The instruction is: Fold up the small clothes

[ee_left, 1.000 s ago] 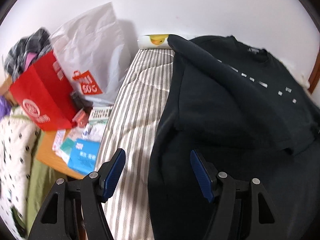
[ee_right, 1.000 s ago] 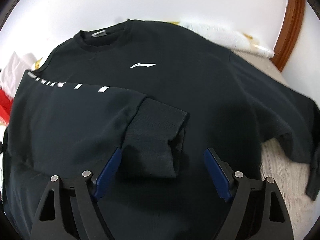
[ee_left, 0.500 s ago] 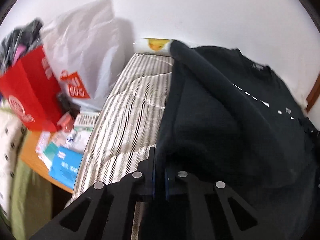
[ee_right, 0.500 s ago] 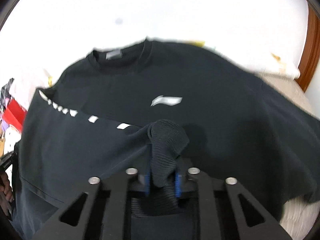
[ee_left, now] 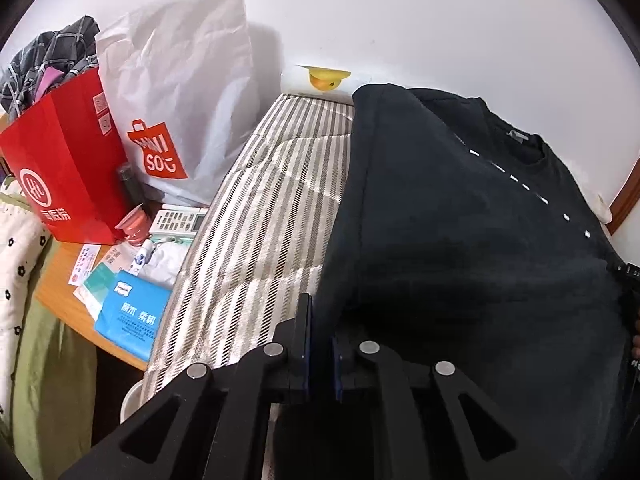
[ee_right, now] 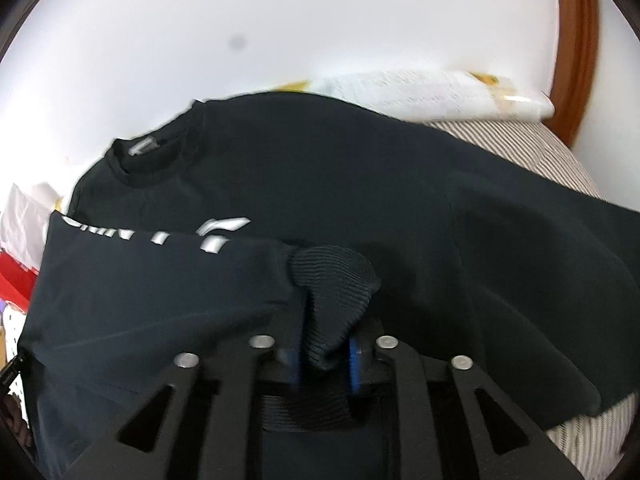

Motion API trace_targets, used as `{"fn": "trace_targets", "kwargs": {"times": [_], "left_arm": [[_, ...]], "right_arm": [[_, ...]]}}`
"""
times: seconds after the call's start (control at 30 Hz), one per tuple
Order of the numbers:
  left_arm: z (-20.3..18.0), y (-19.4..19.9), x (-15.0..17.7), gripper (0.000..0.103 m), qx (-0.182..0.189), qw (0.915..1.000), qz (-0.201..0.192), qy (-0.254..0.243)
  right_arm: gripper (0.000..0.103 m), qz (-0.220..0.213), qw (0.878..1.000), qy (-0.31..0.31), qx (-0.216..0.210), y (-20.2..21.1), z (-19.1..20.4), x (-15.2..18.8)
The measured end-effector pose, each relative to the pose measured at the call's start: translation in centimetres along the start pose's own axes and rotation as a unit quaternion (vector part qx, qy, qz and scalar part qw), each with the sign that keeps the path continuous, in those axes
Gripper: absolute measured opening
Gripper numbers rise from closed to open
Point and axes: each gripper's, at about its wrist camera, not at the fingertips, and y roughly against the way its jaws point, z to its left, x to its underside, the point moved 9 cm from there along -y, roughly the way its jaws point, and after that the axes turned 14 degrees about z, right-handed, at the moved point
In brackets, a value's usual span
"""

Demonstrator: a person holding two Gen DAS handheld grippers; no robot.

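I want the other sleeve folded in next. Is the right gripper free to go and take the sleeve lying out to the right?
Probably not yet: the right gripper is shut on the ribbed cuff of the folded-in sleeve. The outstretched sleeve itself lies uncovered.

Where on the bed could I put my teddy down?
The striped bedcover is bare between the black sweatshirt and the bedside table. That table is crowded: red bag, white bag, remote, blue packet.

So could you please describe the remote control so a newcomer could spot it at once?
Look at the wooden side table left of the striped bed. The remote control lies below the white bag, the only pale slab with button rows.
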Motion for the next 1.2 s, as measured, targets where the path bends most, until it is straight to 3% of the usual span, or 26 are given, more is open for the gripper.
{"fn": "trace_targets", "kwargs": {"times": [0.1, 0.17, 0.3, 0.43, 0.7, 0.8, 0.9, 0.97, 1.03, 1.1, 1.2], "left_arm": [[0.2, 0.8, 0.7, 0.015, -0.005, 1.0, 0.005, -0.003], [-0.1, 1.7, 1.1, 0.022, -0.009, 0.9999, -0.002, -0.012], [-1.3, 3.7, 0.2, 0.055, 0.02, 0.9992, -0.029, -0.02], [-2.3, 3.3, -2.1, 0.056, 0.0, 0.9988, -0.041, -0.028], [-1.9, -0.8, -1.3, 0.057, -0.036, 0.999, 0.011, -0.026], [-1.8, -0.6, -1.0, 0.057, -0.032, 0.9992, 0.01, -0.021], [-2.0, -0.1, -0.6, 0.057, -0.035, 0.9991, 0.015, -0.021], [-2.4, 0.5, -0.3, 0.062, -0.032, 0.9991, 0.012, -0.024], [-3.2, 1.2, 0.1, 0.076, -0.016, 0.9994, 0.007, -0.029], [-4.1, 2.0, 0.7, 0.076, -0.005, 0.9994, 0.002, -0.035], [-5.2, 3.1, 1.2, 0.076, -0.016, 0.9988, -0.008, -0.045]], "right_arm": [[0.033, -0.021, 0.999, 0.001, 0.032, 2.0, -0.9, 0.6], [0.034, -0.036, 0.999, 0.01, 0.027, 3.4, -0.5, 0.7], [0.057, -0.042, 0.998, 0.037, 0.006, 3.9, 2.0, 0.4], [0.057, -0.005, 0.999, 0.038, 0.021, 1.3, 2.1, 0.6], [0.057, 0.031, 0.997, 0.041, 0.051, 0.6, -0.7, 3.2], [0.057, 0.024, 0.997, 0.051, 0.059, 1.5, -1.1, 4.1], [0.057, 0.007, 0.998, 0.048, 0.039, 3.8, -1.8, 5.3], [0.057, -0.007, 0.999, 0.032, 0.037, 5.6, -3.2, 6.1], [0.06, -0.025, 0.998, 0.003, 0.052, 7.6, -5.7, 7.1], [0.061, -0.04, 0.996, -0.022, 0.081, 9.4, -8.9, 8.4], [0.064, -0.051, 0.99, -0.058, 0.12, 11.5, -14.0, 10.5]]}}
